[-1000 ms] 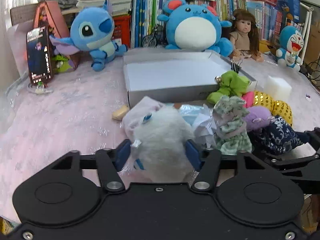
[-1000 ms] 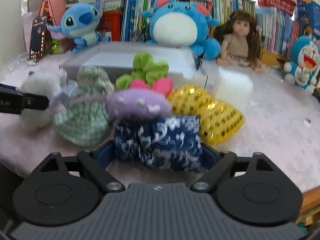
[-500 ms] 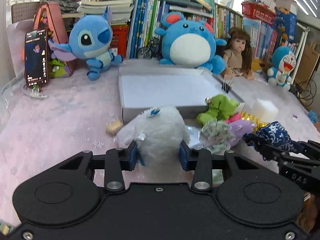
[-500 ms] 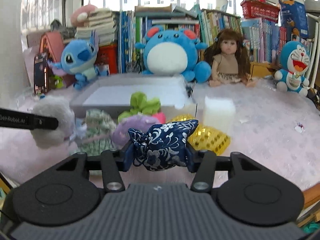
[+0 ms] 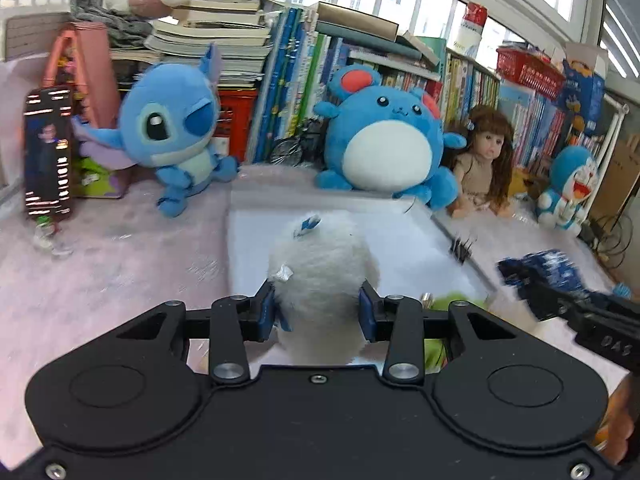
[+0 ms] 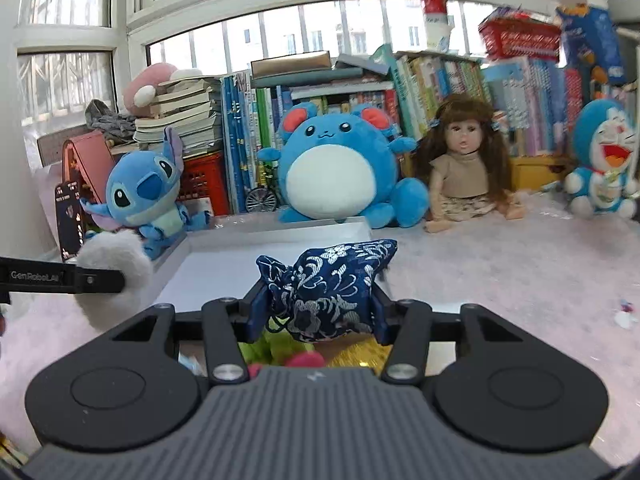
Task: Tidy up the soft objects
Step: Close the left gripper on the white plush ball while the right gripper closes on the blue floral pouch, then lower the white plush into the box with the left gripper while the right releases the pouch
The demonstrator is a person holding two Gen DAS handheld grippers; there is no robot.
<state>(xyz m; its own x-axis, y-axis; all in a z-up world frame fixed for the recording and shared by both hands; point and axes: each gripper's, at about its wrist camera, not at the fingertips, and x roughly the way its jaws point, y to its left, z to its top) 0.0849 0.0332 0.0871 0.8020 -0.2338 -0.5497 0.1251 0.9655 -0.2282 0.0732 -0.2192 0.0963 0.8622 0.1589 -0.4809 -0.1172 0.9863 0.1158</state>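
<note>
Two hand-held tools hover over a shallow white box (image 6: 280, 236) on a pink-covered counter (image 5: 100, 264), each clamped on a soft item. The left tool (image 5: 320, 312) has its blue pads pressed into the sides of a fluffy white plush (image 5: 320, 280), held clear of the surface above the near edge of the box. The right tool (image 6: 318, 314) is closed on a navy floral fabric pouch (image 6: 326, 284), its pads squeezing the pouch from both sides just in front of the box's near right corner. In the right wrist view, the white plush and the left tool's finger sit at the box's left side. Beneath the right tool, below the box's near edge, bits of green, pink and gold soft items (image 6: 304, 354) peek out. Behind the box sit a blue long-eared plush (image 5: 172, 136), a round blue plush with a white belly (image 6: 336, 172), a brown-haired doll (image 6: 460, 164) and a blue cat plush (image 6: 604, 160), backed by rows of books (image 5: 280, 100).
</note>
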